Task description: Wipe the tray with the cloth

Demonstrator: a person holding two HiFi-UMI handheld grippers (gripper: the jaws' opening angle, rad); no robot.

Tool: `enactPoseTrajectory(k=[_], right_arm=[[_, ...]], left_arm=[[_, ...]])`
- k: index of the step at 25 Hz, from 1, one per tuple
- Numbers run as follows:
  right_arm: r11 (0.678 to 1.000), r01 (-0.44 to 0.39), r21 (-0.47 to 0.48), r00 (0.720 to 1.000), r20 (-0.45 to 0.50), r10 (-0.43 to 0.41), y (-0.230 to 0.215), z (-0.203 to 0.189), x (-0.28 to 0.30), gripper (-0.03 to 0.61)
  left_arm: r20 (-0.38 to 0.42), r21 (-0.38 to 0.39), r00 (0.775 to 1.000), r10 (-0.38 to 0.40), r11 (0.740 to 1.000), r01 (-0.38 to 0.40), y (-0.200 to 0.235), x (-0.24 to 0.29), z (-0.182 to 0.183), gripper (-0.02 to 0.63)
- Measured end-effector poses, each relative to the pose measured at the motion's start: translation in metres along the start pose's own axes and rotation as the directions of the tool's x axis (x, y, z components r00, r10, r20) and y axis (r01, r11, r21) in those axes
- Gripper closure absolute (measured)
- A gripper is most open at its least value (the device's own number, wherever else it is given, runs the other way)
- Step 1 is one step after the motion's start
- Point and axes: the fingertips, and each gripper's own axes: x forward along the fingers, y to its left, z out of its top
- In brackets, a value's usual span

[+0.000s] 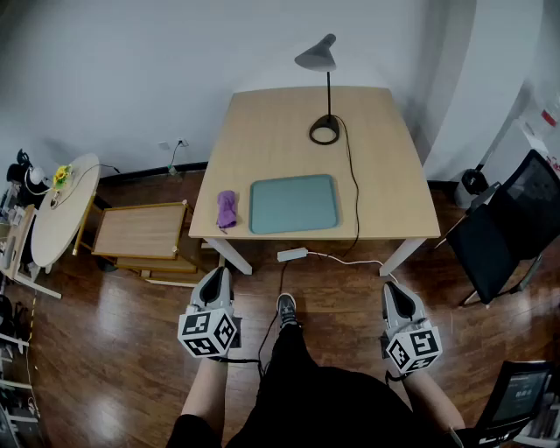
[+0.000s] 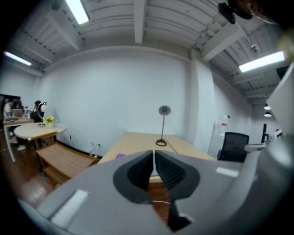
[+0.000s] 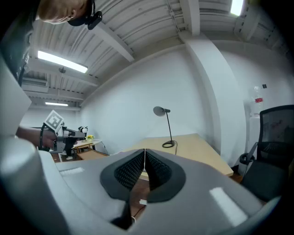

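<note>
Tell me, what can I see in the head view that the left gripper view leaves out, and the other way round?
Only the head view shows the tray in full, the right gripper and a white power strip on the floor.

Only the left gripper view shows the ceiling lights and, close up, the left gripper with its jaws together and nothing between them.

Both show the wooden table, the lamp, the purple cloth and the round side table.
</note>
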Motion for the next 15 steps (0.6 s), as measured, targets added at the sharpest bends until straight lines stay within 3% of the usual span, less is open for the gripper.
enactPoseTrajectory(k=[4, 7, 10, 14, 15], right_arm=[[0.996, 0.088, -0.004, 0.995, -0.047, -0.088, -0.025, -0.010, 0.084, 0.571], [0.987, 0.145, 0.066, 0.983, -0.120, -0.136, -0.047, -0.023, 0.156, 0.571], [0.980, 0.173, 0.101, 0.963, -0.225, -0.147, -0.060, -0.040, 0.214, 0.571], [0.984, 0.162, 0.071, 0.912, -0.393, -0.121, -0.062, -0.083, 0.266, 0.562], [0.983, 0.165, 0.078, 0.893, -0.436, -0.115, -0.062, -0.096, 0.272, 0.528]], left_arm=[[-0.155, -0.055, 0.988, 0.010, 0.998, -0.019, 0.086, 0.111, -0.019, 0.521], [-0.298, -0.040, 0.954, 0.030, 0.998, -0.044, 0.137, 0.196, -0.037, 0.497], [-0.464, 0.030, 0.885, 0.034, 0.999, -0.023, 0.168, 0.261, -0.070, 0.444], [-0.632, 0.015, 0.775, 0.011, 1.000, -0.002, 0.189, 0.309, -0.123, 0.402], [-0.661, 0.016, 0.751, 0.010, 1.000, 0.001, 0.190, 0.313, -0.133, 0.402]])
